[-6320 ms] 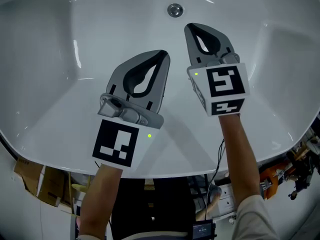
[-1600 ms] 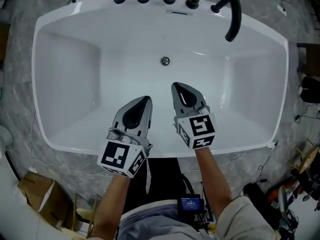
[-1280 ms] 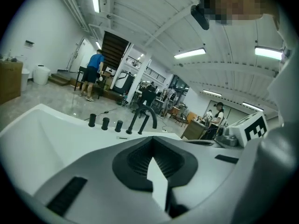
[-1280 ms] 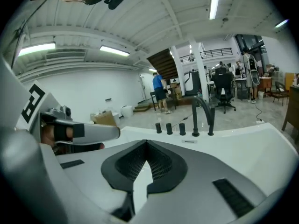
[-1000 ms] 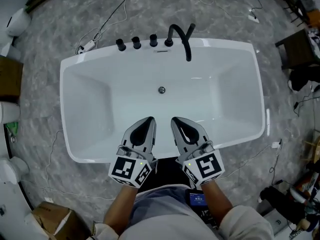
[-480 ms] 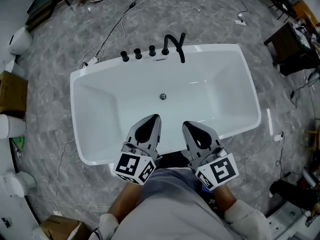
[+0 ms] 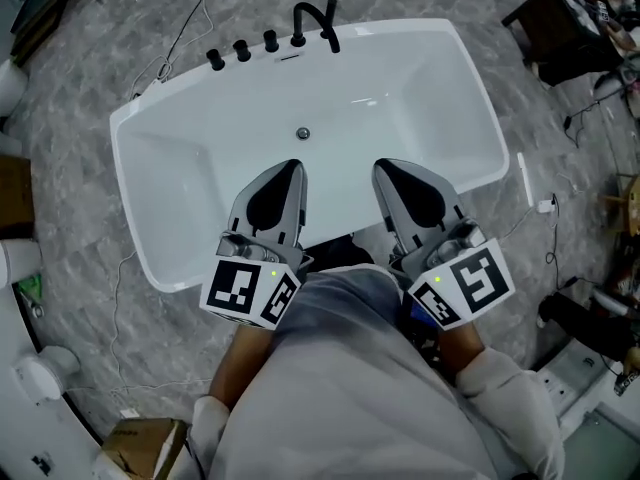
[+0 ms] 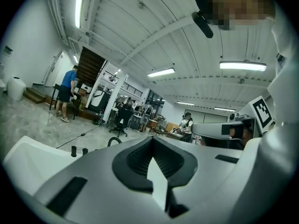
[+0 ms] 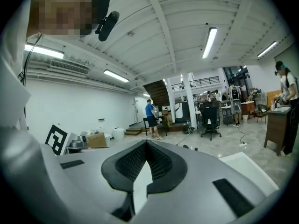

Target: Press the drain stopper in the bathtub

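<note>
Left gripper [image 7: 290,166] and right gripper [image 7: 386,165]: jaws closed tip to tip, nothing held (both over the tub's near rim in the head view). Drain stopper [image 7: 303,134] lies mid-floor of bathtub [image 7: 170,178], at 12 o'clock from the left gripper, untouched.

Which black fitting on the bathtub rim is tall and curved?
The faucet spout, at the row's right end; the three knobs beside it are short stubs.

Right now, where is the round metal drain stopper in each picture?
Head view: round metal drain stopper, upper centre.
Left gripper view: not in it.
Right gripper view: not in it.
Shared landmark: white bathtub, lower left in the left gripper view, lower right in the right.
</note>
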The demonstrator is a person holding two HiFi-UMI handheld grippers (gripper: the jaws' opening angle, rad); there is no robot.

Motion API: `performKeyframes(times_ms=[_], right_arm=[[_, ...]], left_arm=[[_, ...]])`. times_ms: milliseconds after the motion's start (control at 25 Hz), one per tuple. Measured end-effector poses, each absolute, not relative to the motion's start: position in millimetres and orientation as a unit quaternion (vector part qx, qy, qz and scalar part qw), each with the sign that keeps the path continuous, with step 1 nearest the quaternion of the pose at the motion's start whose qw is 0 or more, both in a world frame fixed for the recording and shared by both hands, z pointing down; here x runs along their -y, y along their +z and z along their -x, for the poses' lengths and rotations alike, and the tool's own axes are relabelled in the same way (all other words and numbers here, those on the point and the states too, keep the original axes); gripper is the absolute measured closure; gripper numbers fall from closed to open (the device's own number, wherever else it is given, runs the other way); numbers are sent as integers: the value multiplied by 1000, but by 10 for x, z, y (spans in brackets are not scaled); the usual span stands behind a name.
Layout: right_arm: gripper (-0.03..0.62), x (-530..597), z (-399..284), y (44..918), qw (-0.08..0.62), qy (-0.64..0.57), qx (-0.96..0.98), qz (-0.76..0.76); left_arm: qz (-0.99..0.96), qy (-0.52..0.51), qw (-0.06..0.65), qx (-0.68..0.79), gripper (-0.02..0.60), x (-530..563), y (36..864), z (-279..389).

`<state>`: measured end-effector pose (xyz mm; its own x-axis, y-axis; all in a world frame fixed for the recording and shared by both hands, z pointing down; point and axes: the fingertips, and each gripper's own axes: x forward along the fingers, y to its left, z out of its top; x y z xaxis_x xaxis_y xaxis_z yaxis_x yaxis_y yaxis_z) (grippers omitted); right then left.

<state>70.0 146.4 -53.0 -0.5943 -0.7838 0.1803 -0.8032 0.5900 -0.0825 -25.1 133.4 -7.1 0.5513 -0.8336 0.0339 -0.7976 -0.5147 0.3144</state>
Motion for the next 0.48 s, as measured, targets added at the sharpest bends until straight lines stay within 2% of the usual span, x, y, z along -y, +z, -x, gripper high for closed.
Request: performKeyframes(times_ms=[480], right_arm=[[579,-1558,-707,-524,75,87,894,-432]], left_arm=[[-867,-61,156,469,575,-1439,-92,239]])
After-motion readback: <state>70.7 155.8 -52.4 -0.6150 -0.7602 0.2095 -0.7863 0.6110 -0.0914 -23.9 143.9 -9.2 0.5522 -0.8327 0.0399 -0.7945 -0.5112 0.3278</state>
